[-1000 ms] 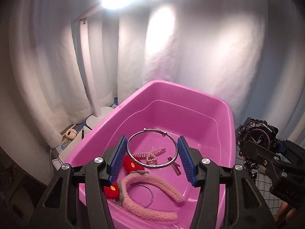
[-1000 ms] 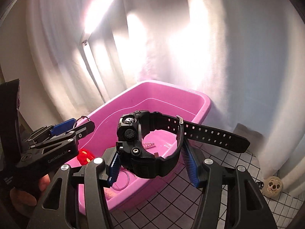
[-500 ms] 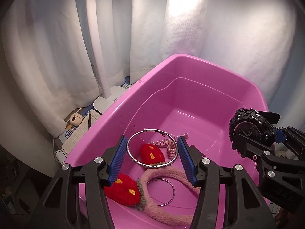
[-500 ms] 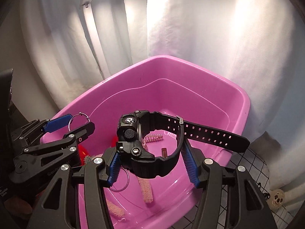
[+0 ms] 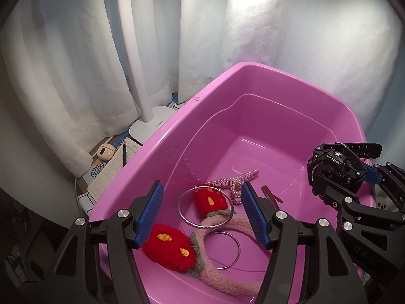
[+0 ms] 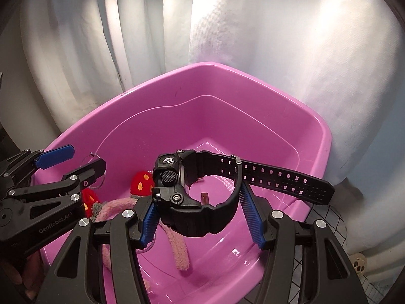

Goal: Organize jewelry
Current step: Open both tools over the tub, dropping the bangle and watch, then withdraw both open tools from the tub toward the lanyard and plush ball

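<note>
Blue-padded, my left gripper (image 5: 201, 212) stood wide open at the bottom of its frame, holding nothing; a silver bangle (image 5: 205, 208) showed between its fingers, apart from both pads, though I couldn't tell whether it had landed. My right gripper (image 6: 197, 202) was clamped on the black watch (image 6: 200, 190) above the pink tub (image 6: 253, 86). Beyond, pearls (image 5: 238, 179) lay on the tub floor at mid-frame.

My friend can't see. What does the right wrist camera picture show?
The right gripper holds a chunky black watch above a pink tub. Down inside lie a fuzzy pink headband with red strawberries. The left gripper hangs over the tub's left side.
</note>
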`<state>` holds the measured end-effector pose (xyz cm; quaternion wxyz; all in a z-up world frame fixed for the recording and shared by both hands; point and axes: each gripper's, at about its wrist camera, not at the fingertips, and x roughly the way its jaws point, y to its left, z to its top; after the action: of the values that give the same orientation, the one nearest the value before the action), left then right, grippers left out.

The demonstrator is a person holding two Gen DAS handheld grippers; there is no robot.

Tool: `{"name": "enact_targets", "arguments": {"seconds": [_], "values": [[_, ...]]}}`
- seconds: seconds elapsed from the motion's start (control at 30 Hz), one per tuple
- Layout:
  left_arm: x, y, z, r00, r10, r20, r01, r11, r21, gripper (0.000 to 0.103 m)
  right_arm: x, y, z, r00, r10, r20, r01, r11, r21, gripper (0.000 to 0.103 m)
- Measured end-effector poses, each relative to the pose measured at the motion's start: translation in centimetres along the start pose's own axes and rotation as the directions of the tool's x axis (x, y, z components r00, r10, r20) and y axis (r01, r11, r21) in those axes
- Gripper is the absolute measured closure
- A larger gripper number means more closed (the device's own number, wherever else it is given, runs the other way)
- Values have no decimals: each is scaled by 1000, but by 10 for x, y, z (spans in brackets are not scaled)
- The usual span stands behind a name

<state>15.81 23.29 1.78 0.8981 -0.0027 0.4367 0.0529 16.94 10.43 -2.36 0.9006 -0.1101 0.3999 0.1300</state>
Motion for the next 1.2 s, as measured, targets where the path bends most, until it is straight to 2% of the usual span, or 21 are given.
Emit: {"name": "enact_targets", "arguments": {"seconds": [0.03, 0.2, 0.3, 0.37, 0.83, 1.2], "values": [[-1, 1, 0, 1000, 2, 3, -2, 1000, 0, 25, 1, 0, 0, 1000, 0, -7, 0, 1000, 1, 46], [1, 9, 0, 1000, 21, -11, -21, 1000, -19, 19, -3, -5, 3, 1000, -6, 11, 6, 1000, 19, 39], [1, 11, -1, 1000, 9, -16, -9, 1000, -24, 18, -8, -8, 5, 1000, -7, 23, 6, 999, 32, 38], [-1, 9, -2, 1000, 25, -7, -25, 1000, -17, 18, -11, -10, 5, 1000, -6, 29, 5, 999, 42, 39], [-23, 4, -3, 999, -24, 34, 25, 999, -29, 15, -46, -20, -14, 996, 28, 84, -37, 993, 111, 38], [-58, -30, -12, 992, -83, 93, 84, 996, -2, 12, -96, -51, -54, 990, 5, 141, -34, 978, 204, 38]]}}
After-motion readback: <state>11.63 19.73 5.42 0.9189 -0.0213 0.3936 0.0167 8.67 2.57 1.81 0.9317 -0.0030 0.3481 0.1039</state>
